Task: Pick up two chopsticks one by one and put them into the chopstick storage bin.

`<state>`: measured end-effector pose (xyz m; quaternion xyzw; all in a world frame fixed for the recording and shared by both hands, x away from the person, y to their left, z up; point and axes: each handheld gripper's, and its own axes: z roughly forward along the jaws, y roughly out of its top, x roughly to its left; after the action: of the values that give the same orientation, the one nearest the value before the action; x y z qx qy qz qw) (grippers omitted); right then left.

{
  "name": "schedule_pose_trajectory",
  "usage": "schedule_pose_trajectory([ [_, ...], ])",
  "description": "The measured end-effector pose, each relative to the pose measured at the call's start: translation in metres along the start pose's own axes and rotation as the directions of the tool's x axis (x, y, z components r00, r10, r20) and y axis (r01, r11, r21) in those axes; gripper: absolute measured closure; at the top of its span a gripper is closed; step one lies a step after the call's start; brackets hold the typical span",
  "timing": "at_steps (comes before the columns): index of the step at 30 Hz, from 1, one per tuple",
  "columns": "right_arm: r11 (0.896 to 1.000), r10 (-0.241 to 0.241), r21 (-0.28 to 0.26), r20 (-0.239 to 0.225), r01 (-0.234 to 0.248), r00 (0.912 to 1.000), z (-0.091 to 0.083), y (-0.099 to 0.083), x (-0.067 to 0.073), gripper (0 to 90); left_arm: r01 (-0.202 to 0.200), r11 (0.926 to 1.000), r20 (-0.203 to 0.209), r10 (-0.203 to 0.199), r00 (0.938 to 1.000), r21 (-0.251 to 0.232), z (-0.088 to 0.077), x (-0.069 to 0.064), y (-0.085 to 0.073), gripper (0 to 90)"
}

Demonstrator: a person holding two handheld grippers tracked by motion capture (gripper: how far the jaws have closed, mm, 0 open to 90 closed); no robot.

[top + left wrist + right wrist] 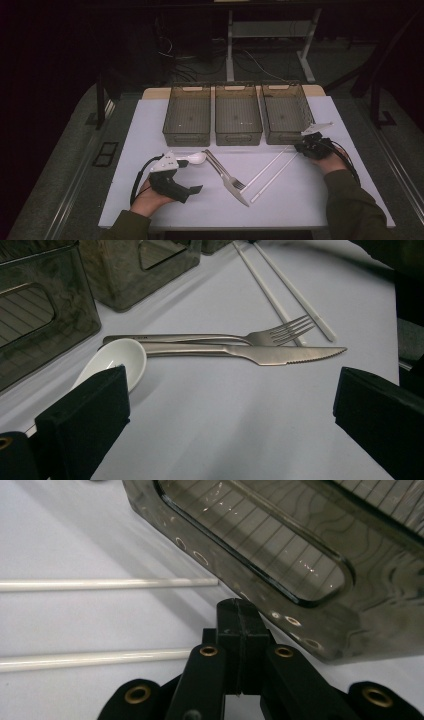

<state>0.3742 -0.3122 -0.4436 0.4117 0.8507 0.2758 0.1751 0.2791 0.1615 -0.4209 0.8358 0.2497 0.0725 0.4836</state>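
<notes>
A white spoon [196,158] [117,357], a steel fork [220,166] [225,337], a steel knife [238,193] [260,354] and two white chopsticks [270,167] [300,295] [100,584] lie on the white table [300,200]. My left gripper [192,175] [230,385] is open just in front of the spoon, one jaw beside its bowl, nothing between the jaws. My right gripper [301,147] [239,615] is shut at the chopsticks' far ends, beside the right bin's wall [280,555]. One chopstick end runs under its linkage; I see nothing held between the jaws.
Three dark see-through bins stand in a row at the back: left [187,134], middle [238,135] and right [282,136]. Nothing shows inside them. Fork and knife lie crossed together at the table's centre. Dark floor, cables and a desk frame lie beyond.
</notes>
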Motion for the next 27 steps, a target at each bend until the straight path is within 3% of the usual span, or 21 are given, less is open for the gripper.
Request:
schedule_pose_trajectory([
  [14, 1.0, -0.003, 0.018, -0.011, 0.003, 0.9999, -0.008, -0.009, -0.001, 89.5, -0.001, 1.0, 0.0, 0.001, 1.0, 0.0, 0.0, 0.0, 0.0, 0.9],
  [19, 1.0, 0.0, -0.001, -0.015, 0.0, 0.9999, -0.014, -0.01, -0.001, 89.4, 0.0, 1.0, 0.001, 0.0, 1.0, -0.001, 0.0, 0.0, 0.0, 0.9],
  [23, 0.999, -0.025, -0.037, -0.067, 0.023, 0.9975, -0.023, -0.007, 0.005, 86.9, 0.0, 1.0, 0.001, 0.0, 1.0, 0.001, 0.0, 0.0, 0.0, 0.9],
  [27, 0.996, -0.082, -0.046, -0.163, 0.075, 0.9832, -0.029, -0.008, 0.019, 79.5, 0.0, 1.0, 0.002, 0.0, 1.0, -0.001, 0.0, 0.0, 0.0, 0.9],
])
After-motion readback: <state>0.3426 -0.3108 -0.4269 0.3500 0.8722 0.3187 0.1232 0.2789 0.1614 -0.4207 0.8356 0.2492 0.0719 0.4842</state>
